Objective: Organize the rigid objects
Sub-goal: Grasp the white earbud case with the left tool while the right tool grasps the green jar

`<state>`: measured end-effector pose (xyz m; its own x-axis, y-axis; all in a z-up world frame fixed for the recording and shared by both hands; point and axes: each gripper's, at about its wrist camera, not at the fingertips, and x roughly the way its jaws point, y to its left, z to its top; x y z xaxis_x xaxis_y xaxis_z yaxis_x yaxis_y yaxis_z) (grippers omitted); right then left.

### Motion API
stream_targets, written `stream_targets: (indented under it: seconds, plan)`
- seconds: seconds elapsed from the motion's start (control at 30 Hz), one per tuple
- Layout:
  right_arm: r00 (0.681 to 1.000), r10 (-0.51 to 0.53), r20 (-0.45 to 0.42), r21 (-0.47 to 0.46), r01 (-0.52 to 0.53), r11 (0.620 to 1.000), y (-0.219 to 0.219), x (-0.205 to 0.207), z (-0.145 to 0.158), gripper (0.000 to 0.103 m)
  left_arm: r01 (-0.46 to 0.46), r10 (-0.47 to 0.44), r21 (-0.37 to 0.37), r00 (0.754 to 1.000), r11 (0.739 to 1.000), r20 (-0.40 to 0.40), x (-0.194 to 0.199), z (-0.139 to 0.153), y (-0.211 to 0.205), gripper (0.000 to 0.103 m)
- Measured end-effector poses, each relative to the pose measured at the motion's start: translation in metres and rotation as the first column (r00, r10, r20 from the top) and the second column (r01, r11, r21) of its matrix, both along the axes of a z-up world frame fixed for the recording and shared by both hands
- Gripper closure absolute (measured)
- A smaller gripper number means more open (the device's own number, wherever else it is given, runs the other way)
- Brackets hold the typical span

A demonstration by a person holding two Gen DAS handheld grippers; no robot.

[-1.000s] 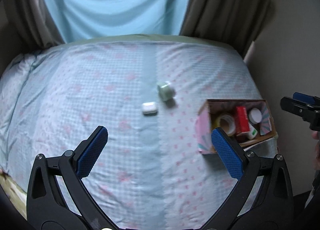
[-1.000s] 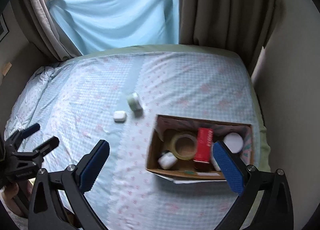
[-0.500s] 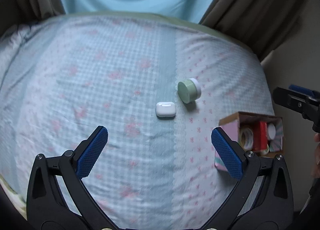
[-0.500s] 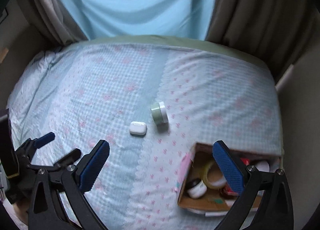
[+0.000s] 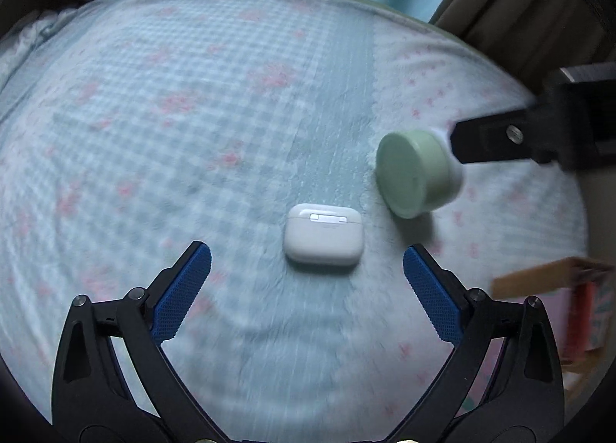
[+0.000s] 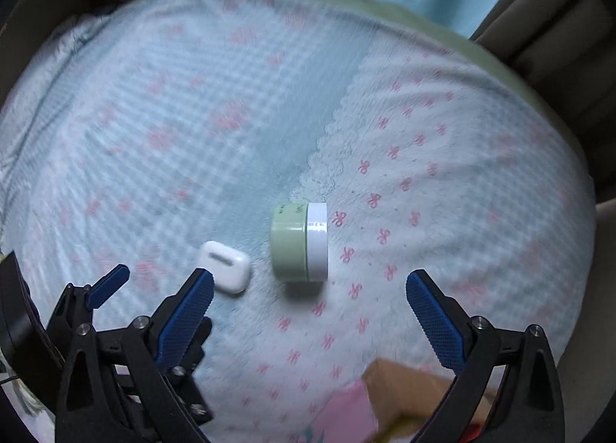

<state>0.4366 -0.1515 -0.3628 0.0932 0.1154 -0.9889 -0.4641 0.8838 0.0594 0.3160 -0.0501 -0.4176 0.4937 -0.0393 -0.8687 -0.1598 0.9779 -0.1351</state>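
Our left gripper (image 5: pixel 307 275) gapes before the white earbud case (image 5: pixel 324 238); our right gripper (image 6: pixel 310 298) gapes before the green jar (image 6: pixel 299 242).

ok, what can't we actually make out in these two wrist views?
- Cardboard box: contents, left wrist view; cut off by the edge and blurred.
- Green jar: label text, right wrist view; too small and blurred.
- Earbud case: near corner, right wrist view; behind the right gripper finger.
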Motion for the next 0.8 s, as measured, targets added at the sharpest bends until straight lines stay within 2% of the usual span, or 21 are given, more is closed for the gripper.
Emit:
stream_targets:
  seconds: [0.17,0.37,0.4,0.5,0.6,0.8]
  plan:
    - [0.997,0.006,-0.070,0.013,-0.005,1.000,0.000,0.009,-0.045,0.029,0.013,-0.015,0.051,0.998,0.999,0.053,0.008,-0.033,-0.016,0.013]
    - [0.996,0.002,-0.090,0.043,0.001,0.999,0.002,0.017,-0.066,0.031,0.027,-0.031,0.066,0.998,0.997,0.055,0.017,-0.045,-0.019,0.017]
    - [0.996,0.006,-0.094,0.044,-0.002,0.999,0.004,0.017,-0.069,0.037,0.030,-0.035,0.069,0.998,0.997,0.061,0.018,-0.045,-0.019,0.018]
    - [0.995,0.015,-0.099,0.039,-0.012,0.999,0.008,0.018,-0.077,0.051,0.040,-0.046,0.084,0.997,0.996,0.065,0.020,-0.045,-0.019,0.034]
    - [0.997,0.014,-0.079,0.019,-0.012,1.000,0.009,0.018,-0.077,0.058,0.042,-0.048,0.089,0.997,0.995,0.067,0.022,-0.044,-0.015,0.045]
    - [0.997,-0.014,-0.075,0.034,0.017,0.999,0.000,0.014,-0.070,0.061,0.054,-0.058,0.073,0.996,0.996,0.062,0.019,-0.041,-0.009,0.046]
